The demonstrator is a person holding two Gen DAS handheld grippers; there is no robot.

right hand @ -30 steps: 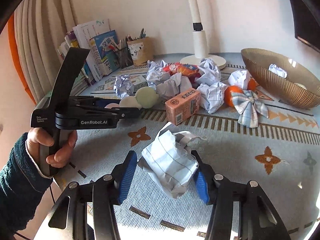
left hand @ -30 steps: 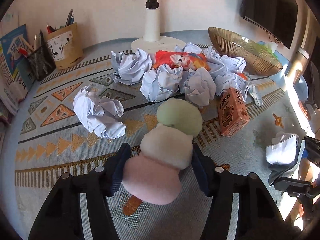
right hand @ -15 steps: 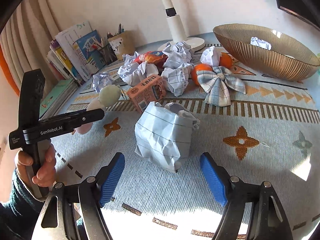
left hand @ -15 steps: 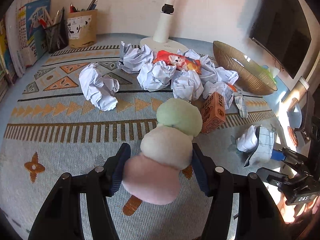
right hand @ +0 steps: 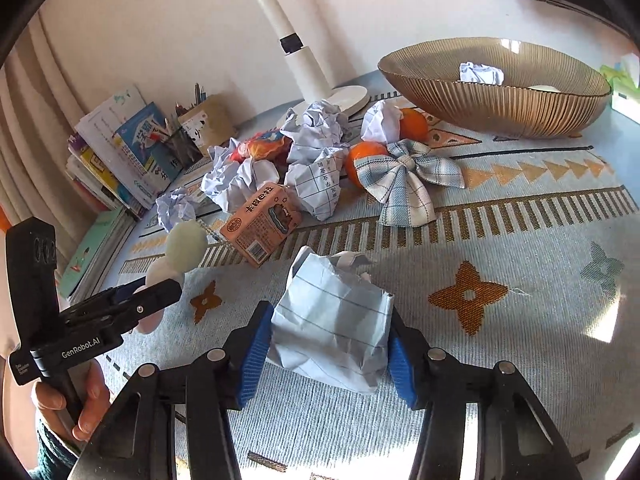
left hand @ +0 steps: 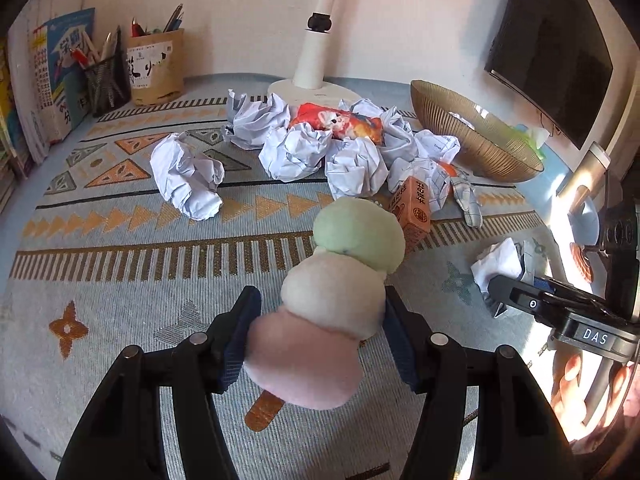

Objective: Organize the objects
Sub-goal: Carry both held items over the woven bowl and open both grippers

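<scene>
plush dango (left hand: 328, 304) + paper ball (right hand: 332, 320), both gripped

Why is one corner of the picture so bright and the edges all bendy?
Left wrist view: sunlight washes out the right edge around the right gripper, hiding detail. Right wrist view: bright sun patches on the mat near the bottom. Both views: the fisheye lens bends straight lines and darkens the corners.

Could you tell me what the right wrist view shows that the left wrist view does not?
Only the right wrist view shows two oranges, the bow's full shape, and a paper ball inside the bowl. Only the left wrist view shows the black screen on the wall. Both show the left gripper shut on the plush toy, the right gripper shut on a paper ball, and the orange carton.
</scene>
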